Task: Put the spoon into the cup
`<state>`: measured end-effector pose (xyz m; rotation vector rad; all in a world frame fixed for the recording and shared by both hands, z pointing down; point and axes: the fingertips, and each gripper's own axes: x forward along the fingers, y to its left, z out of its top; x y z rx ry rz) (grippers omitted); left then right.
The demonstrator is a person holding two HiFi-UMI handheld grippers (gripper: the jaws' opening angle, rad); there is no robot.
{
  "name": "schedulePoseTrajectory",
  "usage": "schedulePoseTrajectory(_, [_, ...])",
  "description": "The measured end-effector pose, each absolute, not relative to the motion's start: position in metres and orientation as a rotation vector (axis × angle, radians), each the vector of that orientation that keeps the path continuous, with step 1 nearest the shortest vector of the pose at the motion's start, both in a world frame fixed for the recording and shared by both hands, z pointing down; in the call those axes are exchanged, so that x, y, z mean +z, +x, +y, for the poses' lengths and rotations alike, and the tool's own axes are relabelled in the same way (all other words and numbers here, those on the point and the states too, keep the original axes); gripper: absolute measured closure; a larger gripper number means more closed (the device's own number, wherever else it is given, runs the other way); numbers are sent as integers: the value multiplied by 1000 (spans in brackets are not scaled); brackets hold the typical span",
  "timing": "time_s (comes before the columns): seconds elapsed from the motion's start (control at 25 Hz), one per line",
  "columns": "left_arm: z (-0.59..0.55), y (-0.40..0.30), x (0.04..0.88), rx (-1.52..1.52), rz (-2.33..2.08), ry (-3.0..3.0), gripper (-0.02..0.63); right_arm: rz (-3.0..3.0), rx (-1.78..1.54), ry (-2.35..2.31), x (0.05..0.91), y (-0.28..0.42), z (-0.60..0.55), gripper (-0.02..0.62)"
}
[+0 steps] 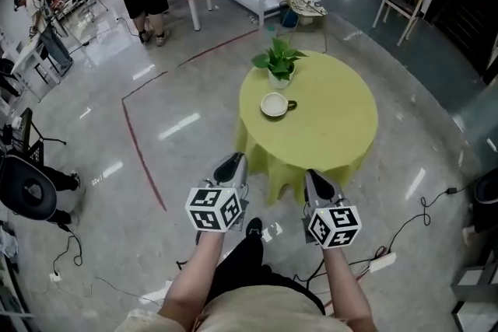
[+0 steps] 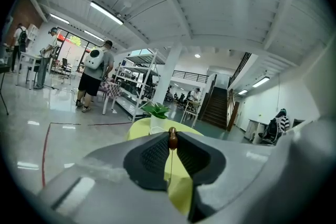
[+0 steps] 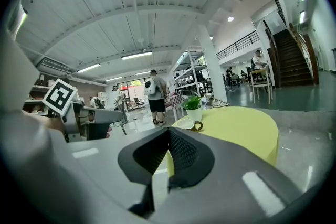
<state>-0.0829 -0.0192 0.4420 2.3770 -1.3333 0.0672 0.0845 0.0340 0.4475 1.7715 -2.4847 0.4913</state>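
Left hand-held gripper (image 1: pixel 231 162): jaws clamped on the spoon (image 2: pixel 172 139), whose brown end stands up between them (a thin stem runs down the gap).
Right hand-held gripper (image 1: pixel 315 176): jaws together, nothing between them.
Cup (image 1: pixel 274 104): on the round yellow counter (image 1: pixel 334 128), ahead of both hand-held grippers and well apart from them, handle towards the right one's side.
Potted plant (image 1: pixel 278 61): just beyond the cup.

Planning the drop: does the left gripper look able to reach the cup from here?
Probably not yet: the left gripper hangs short of the table, and the cup sits well in. Nothing stands between them.
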Motion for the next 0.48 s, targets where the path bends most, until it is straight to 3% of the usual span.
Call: schedulePoseTrajectory(0.48, [-96,-73,448,103,-1281,2386,560,-2439,549,1800,460,87,-36,594])
